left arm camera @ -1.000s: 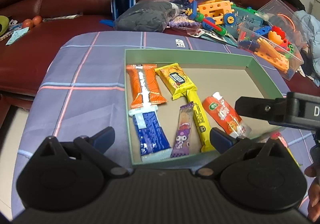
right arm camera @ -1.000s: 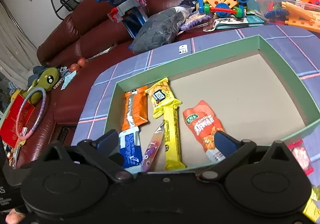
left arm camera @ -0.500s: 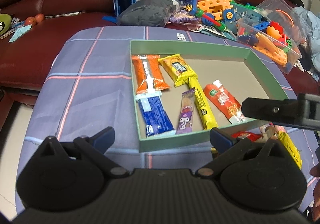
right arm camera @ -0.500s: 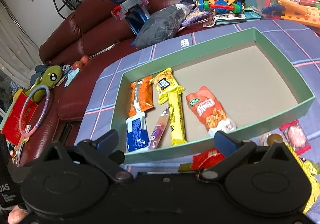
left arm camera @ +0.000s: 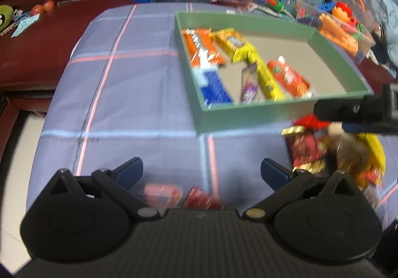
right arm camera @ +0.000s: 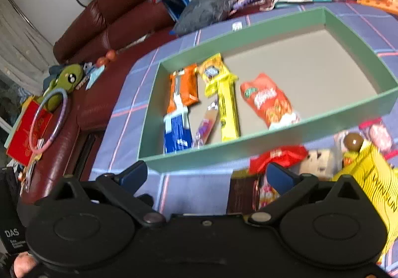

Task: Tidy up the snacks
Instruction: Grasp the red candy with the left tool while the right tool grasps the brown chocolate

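- Both tools are spread wide and carry nothing: the left tool hangs over bare plaid cloth on the desk, and the right tool hangs just short of the near wall of the green box.
- Six snacks lie inside the box, at its left end: an orange bar, a blue packet, a purple stick, a yellow wrapper with a long yellow stick below it, and a red-orange pouch.
- The loose pile waits outside, near the box's front right corner; its wrappers overlap, so a closing tool may pinch two at once or slip off the glossy film.
- The left view is blurred, so aim there is a risk; the pink packet and the red one sit almost under the left tool's body, easy to miss or shove.
- The right tool is close to the box wall; a low pass likely nudges the box across the cloth.
- The two tools are near one another by the pile and could clash.
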The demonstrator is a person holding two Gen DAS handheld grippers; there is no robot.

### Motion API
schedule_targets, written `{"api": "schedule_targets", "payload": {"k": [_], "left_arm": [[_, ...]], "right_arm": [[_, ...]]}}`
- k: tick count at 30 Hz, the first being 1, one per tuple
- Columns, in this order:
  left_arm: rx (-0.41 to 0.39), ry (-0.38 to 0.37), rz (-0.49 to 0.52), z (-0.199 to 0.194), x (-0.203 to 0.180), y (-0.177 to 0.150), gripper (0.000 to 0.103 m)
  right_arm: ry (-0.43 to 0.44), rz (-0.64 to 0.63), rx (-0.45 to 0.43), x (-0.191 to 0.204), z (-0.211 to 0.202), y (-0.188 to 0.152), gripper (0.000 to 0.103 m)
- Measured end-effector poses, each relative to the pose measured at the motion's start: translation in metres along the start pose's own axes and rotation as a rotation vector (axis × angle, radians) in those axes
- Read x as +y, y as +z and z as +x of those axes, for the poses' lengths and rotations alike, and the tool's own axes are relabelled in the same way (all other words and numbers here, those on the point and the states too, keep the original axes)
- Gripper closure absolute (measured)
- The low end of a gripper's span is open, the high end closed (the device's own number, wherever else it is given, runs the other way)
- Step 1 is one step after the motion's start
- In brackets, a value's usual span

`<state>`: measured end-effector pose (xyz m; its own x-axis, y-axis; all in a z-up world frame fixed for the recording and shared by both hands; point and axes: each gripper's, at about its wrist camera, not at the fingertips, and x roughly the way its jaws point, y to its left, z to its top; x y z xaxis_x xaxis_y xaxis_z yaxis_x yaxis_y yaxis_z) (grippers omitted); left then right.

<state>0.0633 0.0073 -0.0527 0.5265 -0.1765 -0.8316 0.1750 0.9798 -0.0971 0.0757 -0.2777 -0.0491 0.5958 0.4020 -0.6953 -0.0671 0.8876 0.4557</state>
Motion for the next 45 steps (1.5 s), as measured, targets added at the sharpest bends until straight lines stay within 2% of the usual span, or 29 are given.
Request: {"api": "schedule_targets", "payload": {"k": [4,7,12,13,14,16,18,19,27,31,34,38,42,43,44,45], "left_arm": [[0.049,-0.007,-0.008,0.001,0.012,-0.024,0.0],[0.081,-0.017,-0.012,0.003,0.015,-0.039,0.0],[0.091,-0.033,0.053,0.004,0.008,-0.056,0.003],[0.082,-0.029,0.07,0.004,0.005,-0.057,0.012],[0.075,-0.023,0.085,0.003,0.002,-0.058,0.018],[0.062,-0.025,0.096,0.002,0.0,-0.059,0.046],[0.043,-0.036,0.092,0.0,0.0,-0.058,0.061],[0.04,-0.056,0.077,0.001,0.002,-0.057,0.065],[-0.008,-0.078,0.029,0.014,0.003,-0.044,0.066],[-0.008,-0.063,0.016,0.014,0.007,-0.039,0.067],[-0.017,-0.063,0.008,0.009,0.01,-0.037,0.067],[-0.033,-0.058,0.016,0.004,0.011,-0.034,0.067],[-0.034,-0.063,0.035,0.004,0.007,-0.033,0.073],[-0.036,-0.066,0.039,0.003,0.006,-0.033,0.076],[-0.036,-0.07,0.042,0.002,0.004,-0.033,0.077],[-0.035,-0.073,0.046,0.002,0.003,-0.032,0.079]], "right_arm": [[-0.002,-0.009,0.033,-0.002,0.005,-0.009,0.0],[-0.048,-0.04,0.047,-0.002,0.009,-0.016,0.0],[-0.078,-0.091,0.037,0.0,0.009,-0.025,0.0],[-0.086,-0.108,0.037,0.002,0.01,-0.026,0.001],[-0.094,-0.122,0.034,0.003,0.01,-0.027,0.005],[-0.102,-0.143,0.035,0.007,0.011,-0.029,0.007],[-0.102,-0.156,0.047,0.01,0.016,-0.029,0.016],[-0.106,-0.163,0.052,0.011,0.018,-0.029,0.017],[-0.127,-0.21,0.109,0.023,0.047,-0.028,0.053],[-0.128,-0.259,0.121,0.032,0.048,-0.034,0.053],[-0.139,-0.242,0.127,0.03,0.051,-0.03,0.052],[-0.137,-0.214,0.129,0.03,0.056,-0.025,0.043],[-0.167,-0.247,0.123,0.037,0.064,-0.028,0.042],[-0.178,-0.276,0.118,0.041,0.066,-0.03,0.045],[-0.191,-0.3,0.111,0.043,0.066,-0.032,0.062],[-0.201,-0.323,0.102,0.045,0.066,-0.034,0.069]]}}
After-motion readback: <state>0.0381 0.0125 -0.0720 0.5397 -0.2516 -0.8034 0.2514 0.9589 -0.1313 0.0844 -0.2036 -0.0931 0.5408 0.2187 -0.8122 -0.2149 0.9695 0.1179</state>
